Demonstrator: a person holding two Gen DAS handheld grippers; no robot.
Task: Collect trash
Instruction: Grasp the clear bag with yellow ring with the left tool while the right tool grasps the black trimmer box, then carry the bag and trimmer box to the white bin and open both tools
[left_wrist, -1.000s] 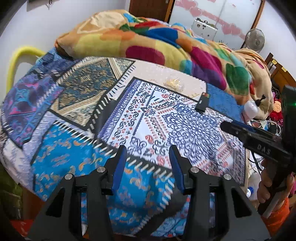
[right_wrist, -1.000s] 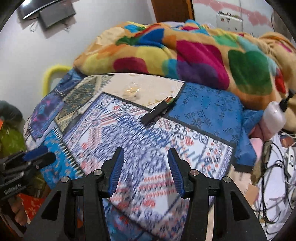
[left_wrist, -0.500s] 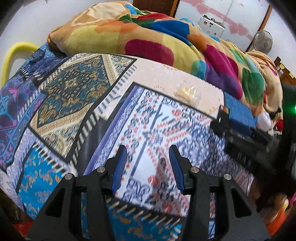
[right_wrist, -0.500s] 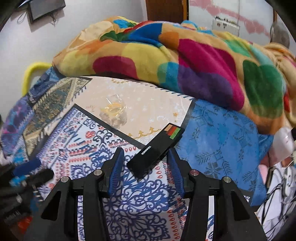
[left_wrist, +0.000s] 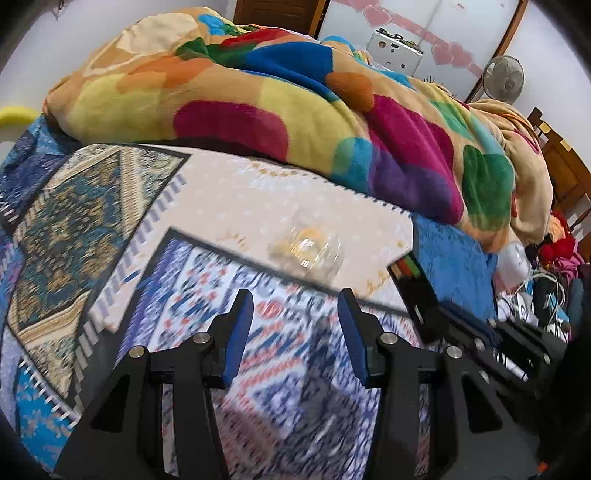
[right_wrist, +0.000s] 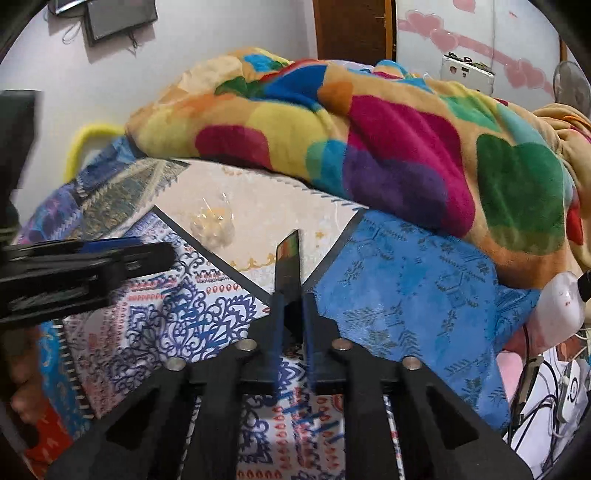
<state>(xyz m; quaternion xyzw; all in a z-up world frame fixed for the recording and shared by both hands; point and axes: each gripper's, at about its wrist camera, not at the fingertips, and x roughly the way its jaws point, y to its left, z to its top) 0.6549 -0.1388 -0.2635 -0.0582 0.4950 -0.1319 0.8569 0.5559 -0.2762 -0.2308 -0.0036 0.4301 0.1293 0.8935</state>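
Note:
A crumpled clear plastic wrapper (left_wrist: 306, 249) with yellow bits lies on the cream patch of the patterned bedspread (left_wrist: 74, 229); it also shows in the right wrist view (right_wrist: 214, 221). My left gripper (left_wrist: 295, 328) is open and empty, just short of the wrapper. A slim black box (right_wrist: 288, 260) with coloured squares at its far end stands between the fingers of my right gripper (right_wrist: 293, 325), which is shut on its near end. The box and right gripper show at the right of the left wrist view (left_wrist: 417, 291).
A bunched multicoloured blanket (left_wrist: 295, 110) fills the far side of the bed. A blue cloth patch (right_wrist: 406, 295) lies right of the box. Cables and a white bottle (right_wrist: 557, 306) sit off the bed's right edge. A yellow rail (right_wrist: 88, 140) is at far left.
Both grippers moved forward over the bed. My right gripper closed on the black box, which now points away from me. My left gripper came close to the clear wrapper.

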